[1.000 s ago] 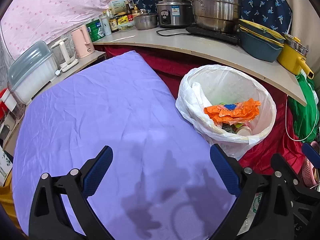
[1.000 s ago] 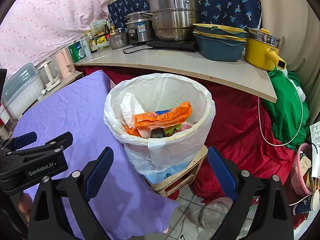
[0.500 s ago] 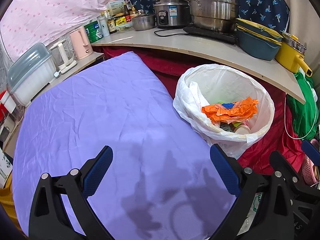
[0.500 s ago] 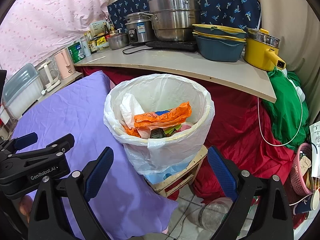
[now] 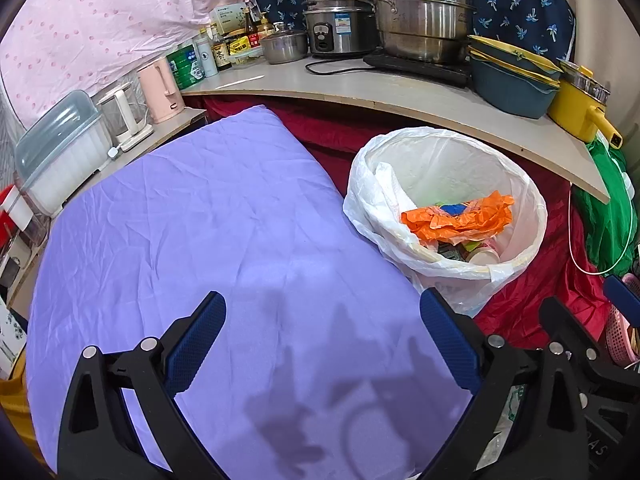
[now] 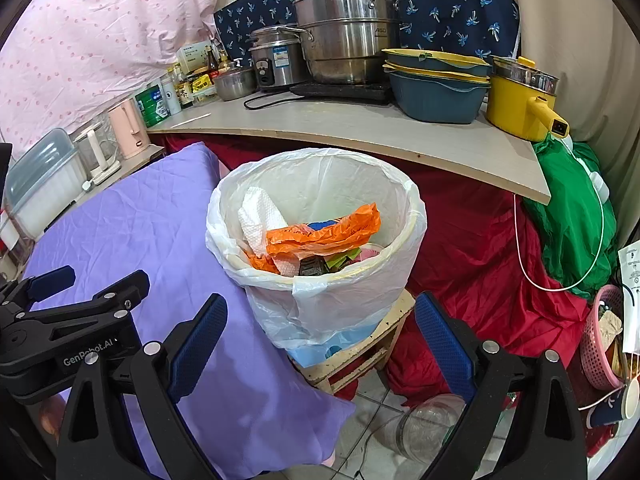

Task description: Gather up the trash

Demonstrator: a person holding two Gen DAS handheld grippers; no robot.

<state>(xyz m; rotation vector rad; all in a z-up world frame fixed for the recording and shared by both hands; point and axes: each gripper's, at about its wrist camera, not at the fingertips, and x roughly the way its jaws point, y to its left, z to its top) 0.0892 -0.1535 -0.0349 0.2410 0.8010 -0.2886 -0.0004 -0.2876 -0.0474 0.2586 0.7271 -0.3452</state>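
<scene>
A trash bin with a white liner (image 5: pixel 516 184) (image 6: pixel 336 300) stands beside the purple-covered table (image 5: pixel 200 220) (image 6: pixel 132 232). Inside lie an orange plastic bag (image 5: pixel 460 216) (image 6: pixel 324 232), a white paper towel (image 6: pixel 260 216), a paper cup (image 5: pixel 484 256) and dark wrappers. My left gripper (image 5: pixel 320 344) is open and empty above the purple cloth, left of the bin. My right gripper (image 6: pixel 320 344) is open and empty in front of the bin. The left gripper's body shows in the right wrist view (image 6: pixel 64 328).
A counter (image 6: pixel 360 132) behind the bin holds steel pots, a rice cooker, blue basins, a yellow pot and bottles. A clear plastic bottle (image 6: pixel 420 428) lies on the tiled floor. A pink basket (image 6: pixel 600 344) stands at right. Kettles and a lidded box (image 5: pixel 56 160) stand at left.
The left gripper has drifted slightly, so the bin sits a little lower and left in its view. The right gripper has barely moved. Both stay open and empty.
</scene>
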